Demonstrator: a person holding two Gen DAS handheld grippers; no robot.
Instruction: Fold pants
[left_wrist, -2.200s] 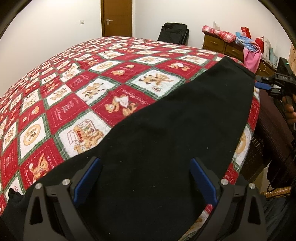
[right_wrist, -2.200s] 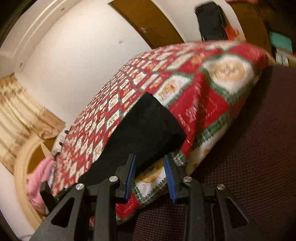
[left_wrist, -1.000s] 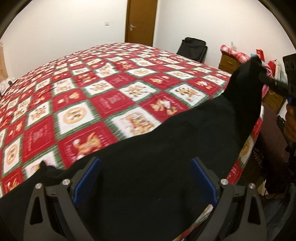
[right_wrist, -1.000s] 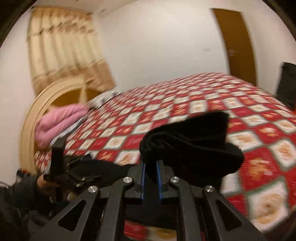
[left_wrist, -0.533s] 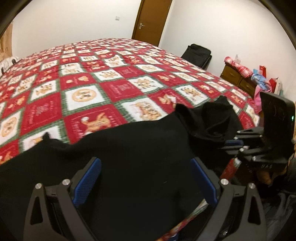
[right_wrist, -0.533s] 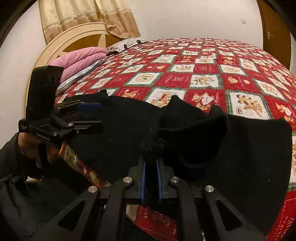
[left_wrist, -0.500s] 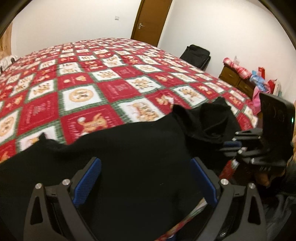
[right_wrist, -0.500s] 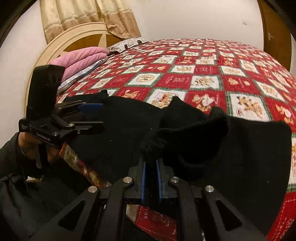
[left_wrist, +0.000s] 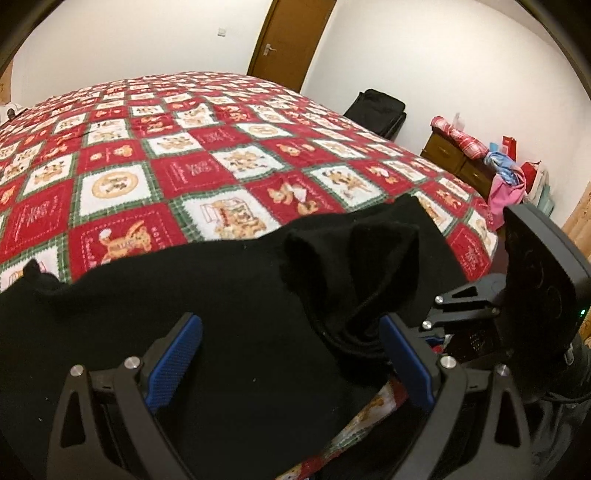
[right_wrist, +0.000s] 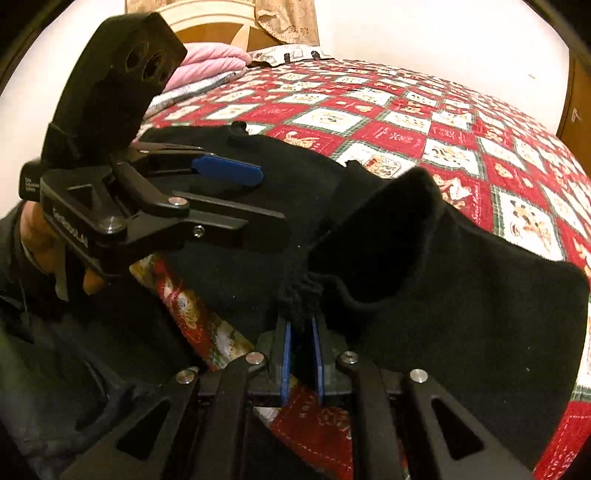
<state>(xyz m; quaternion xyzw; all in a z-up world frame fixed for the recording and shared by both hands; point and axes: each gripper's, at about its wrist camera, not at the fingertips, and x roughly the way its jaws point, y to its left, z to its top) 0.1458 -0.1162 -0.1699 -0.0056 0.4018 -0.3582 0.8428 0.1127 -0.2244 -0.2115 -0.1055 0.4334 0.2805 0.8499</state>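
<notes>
Black pants (left_wrist: 207, 306) lie along the near edge of a bed with a red Christmas quilt (left_wrist: 177, 155). My left gripper (left_wrist: 291, 332) is open just above the pants, holding nothing. My right gripper (right_wrist: 301, 328) is shut on a bunched end of the pants (right_wrist: 436, 273), lifted and carried over the flat part. In the left wrist view the right gripper (left_wrist: 439, 328) is close at the right, with the raised fold (left_wrist: 354, 262) in front of it. In the right wrist view the left gripper (right_wrist: 236, 199) hovers over the pants at the left.
A wooden dresser (left_wrist: 450, 155) piled with clothes stands at the right by the wall. A black bag (left_wrist: 376, 110) sits near a brown door (left_wrist: 288, 40). Pink bedding (right_wrist: 210, 59) lies by the headboard. The quilt's near edge hangs down below the grippers.
My right gripper closed on the far end of the pants and carried it back over the bed toward my left gripper, doubling the pants over. The left gripper stayed open.
</notes>
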